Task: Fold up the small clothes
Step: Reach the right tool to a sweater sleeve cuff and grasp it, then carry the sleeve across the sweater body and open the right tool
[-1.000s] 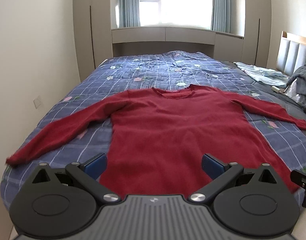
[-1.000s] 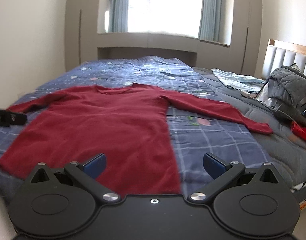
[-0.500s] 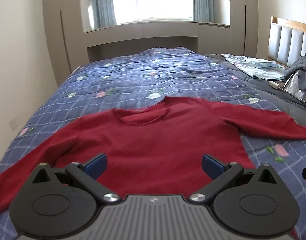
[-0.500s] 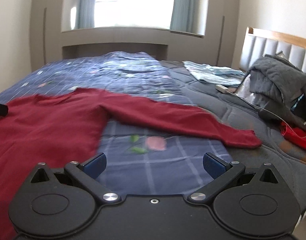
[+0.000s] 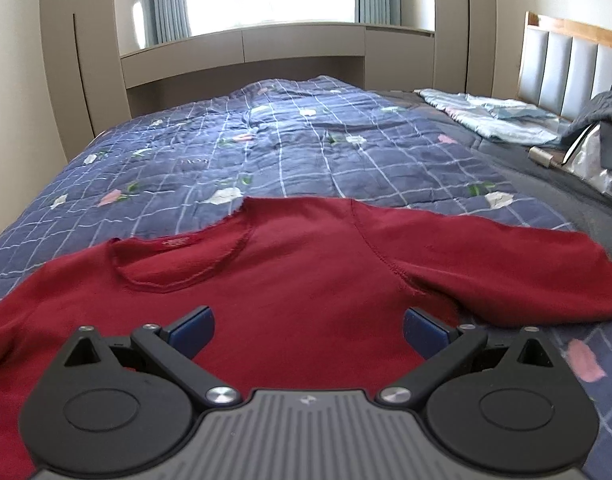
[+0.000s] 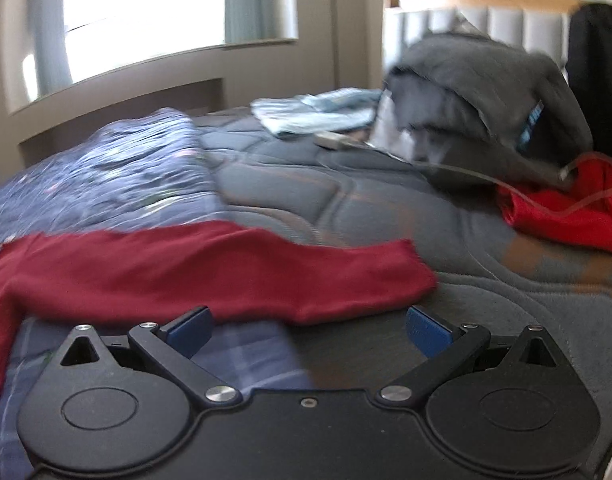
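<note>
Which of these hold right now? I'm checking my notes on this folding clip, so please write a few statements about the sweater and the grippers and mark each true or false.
1. The red sweater lies spread on the blue checked quilt. True.
2. The left gripper is clamped on the collar. False: its jaws stand wide open, over the chest below the collar, holding nothing.
3. The right gripper is open, near the sweater's sleeve end. True.
4. The sleeve in the right wrist view is folded across the chest. False: it stretches out sideways, its cuff on the grey mattress.
5. A grey garment is piled near the headboard. True.
</note>
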`<action>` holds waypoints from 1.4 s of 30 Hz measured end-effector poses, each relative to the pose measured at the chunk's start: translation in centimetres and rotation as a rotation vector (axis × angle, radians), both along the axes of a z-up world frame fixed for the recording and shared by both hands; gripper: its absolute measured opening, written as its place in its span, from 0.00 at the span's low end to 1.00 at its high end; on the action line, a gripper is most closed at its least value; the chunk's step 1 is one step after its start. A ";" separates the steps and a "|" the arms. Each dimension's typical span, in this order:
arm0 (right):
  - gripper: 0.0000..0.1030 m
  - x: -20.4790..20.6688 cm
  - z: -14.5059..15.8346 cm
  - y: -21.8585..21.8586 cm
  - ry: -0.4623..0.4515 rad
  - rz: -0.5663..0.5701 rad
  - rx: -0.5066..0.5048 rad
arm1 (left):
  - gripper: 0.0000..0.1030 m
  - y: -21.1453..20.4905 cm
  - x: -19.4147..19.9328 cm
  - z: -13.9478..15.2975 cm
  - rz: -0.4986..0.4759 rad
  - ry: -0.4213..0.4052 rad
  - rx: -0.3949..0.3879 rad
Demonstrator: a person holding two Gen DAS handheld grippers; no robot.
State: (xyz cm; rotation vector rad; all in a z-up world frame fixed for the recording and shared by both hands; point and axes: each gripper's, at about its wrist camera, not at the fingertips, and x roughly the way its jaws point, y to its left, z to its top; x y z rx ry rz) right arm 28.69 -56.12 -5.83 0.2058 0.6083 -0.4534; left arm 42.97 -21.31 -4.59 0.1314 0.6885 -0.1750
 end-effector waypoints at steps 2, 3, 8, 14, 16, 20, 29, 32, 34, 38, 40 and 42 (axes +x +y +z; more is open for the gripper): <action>1.00 0.6 -0.3 -1.8 -0.011 -0.038 0.046 | 1.00 -0.4 0.7 -0.8 0.011 0.004 0.021; 0.99 1.0 -0.5 -2.8 -0.018 -0.063 0.075 | 1.00 -0.6 1.1 -1.2 0.017 0.008 0.029; 0.89 2.3 -1.9 -7.1 -0.024 -0.193 0.198 | 1.00 -0.7 2.1 -2.6 0.052 0.035 0.053; 0.48 2.9 -3.6 -9.3 -0.016 -0.309 0.254 | 1.00 0.0 2.6 -2.7 0.054 0.075 0.039; 0.24 3.2 -3.5 -9.3 -0.003 -0.323 0.224 | 1.00 0.4 2.7 -2.1 0.059 0.094 0.044; 0.06 4.0 -2.4 -8.9 -0.015 -0.291 0.186 | 1.00 2.4 2.9 0.0 0.052 0.124 -0.019; 0.06 8.7 6.9 -1.9 -0.171 0.028 0.102 | 1.00 9.2 3.5 5.6 0.079 0.114 -0.191; 0.06 11.2 10.3 2.7 -0.228 0.186 0.096 | 0.99 11.9 3.4 7.2 0.117 0.089 -0.232; 0.06 12.7 12.1 6.3 -0.263 0.292 0.097 | 0.99 13.8 3.3 8.1 0.151 0.070 -0.262; 0.06 15.5 14.4 14.5 -0.313 0.497 0.114 | 0.99 18.1 2.9 9.3 0.232 0.033 -0.307; 0.06 16.5 14.6 18.7 -0.317 0.593 0.133 | 0.99 20.3 2.7 9.6 0.273 0.018 -0.317; 0.06 17.3 14.3 22.6 -0.306 0.675 0.145 | 0.99 22.4 2.4 9.5 0.306 0.011 -0.317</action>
